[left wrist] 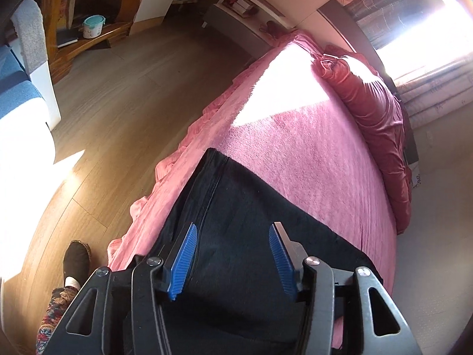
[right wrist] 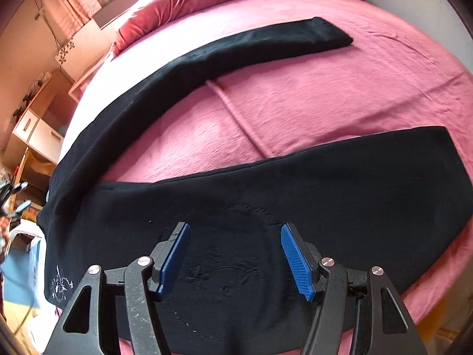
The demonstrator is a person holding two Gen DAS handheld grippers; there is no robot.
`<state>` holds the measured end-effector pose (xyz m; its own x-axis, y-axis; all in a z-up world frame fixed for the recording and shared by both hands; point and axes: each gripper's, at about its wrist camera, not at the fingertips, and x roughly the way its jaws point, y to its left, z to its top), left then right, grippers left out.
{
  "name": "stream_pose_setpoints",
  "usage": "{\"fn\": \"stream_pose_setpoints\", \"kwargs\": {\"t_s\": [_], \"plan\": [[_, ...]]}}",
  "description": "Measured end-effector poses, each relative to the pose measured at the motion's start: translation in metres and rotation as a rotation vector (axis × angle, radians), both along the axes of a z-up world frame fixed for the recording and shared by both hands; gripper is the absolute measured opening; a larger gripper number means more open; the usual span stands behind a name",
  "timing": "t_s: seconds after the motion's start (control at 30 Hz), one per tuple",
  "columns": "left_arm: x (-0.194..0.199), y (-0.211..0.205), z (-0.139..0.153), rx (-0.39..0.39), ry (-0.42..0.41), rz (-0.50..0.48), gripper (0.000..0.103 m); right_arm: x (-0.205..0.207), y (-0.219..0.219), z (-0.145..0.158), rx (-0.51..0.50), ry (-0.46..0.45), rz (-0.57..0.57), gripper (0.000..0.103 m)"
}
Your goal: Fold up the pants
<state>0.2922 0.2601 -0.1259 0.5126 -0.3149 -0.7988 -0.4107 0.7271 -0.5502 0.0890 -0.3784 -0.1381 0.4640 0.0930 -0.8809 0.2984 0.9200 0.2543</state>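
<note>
Black pants (right wrist: 266, 189) lie spread on a pink bed (right wrist: 325, 94), the two legs splayed apart. The far leg (right wrist: 236, 50) runs toward the pillows; the near leg (right wrist: 354, 177) lies across the front. My right gripper (right wrist: 235, 230) is open just above the near leg, over a faint embroidered pattern. In the left wrist view the pants (left wrist: 251, 222) show as a dark panel by the bed's left edge. My left gripper (left wrist: 233, 230) is open above it, holding nothing.
A red quilt (left wrist: 375, 118) lies bunched along the bed's far side. Wooden floor (left wrist: 118, 103) and shelves (left wrist: 88, 29) sit left of the bed. The person's slippered foot (left wrist: 75, 257) stands by the bed edge. A bedside cabinet (right wrist: 38, 130) stands at the left.
</note>
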Motion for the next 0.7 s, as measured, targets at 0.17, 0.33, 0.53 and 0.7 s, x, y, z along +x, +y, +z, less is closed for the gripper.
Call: {"fn": "stream_pose_setpoints", "kwargs": {"t_s": [0.17, 0.33, 0.53, 0.7], "plan": [[0.046, 0.012, -0.026, -0.028, 0.059, 0.049, 0.052, 0.009, 0.007, -0.010, 0.014, 0.044, -0.017, 0.067], [0.084, 0.013, -0.047, 0.002, 0.124, 0.052, 0.052, 0.015, 0.001, -0.019, 0.018, 0.087, -0.049, 0.067], [0.110, 0.002, -0.071, 0.074, 0.222, 0.023, 0.050, 0.013, -0.006, -0.029, 0.021, 0.121, -0.090, 0.068], [0.110, -0.007, -0.069, 0.138, 0.183, -0.019, 0.026, 0.009, -0.002, -0.030, -0.002, 0.129, -0.081, 0.069]]}}
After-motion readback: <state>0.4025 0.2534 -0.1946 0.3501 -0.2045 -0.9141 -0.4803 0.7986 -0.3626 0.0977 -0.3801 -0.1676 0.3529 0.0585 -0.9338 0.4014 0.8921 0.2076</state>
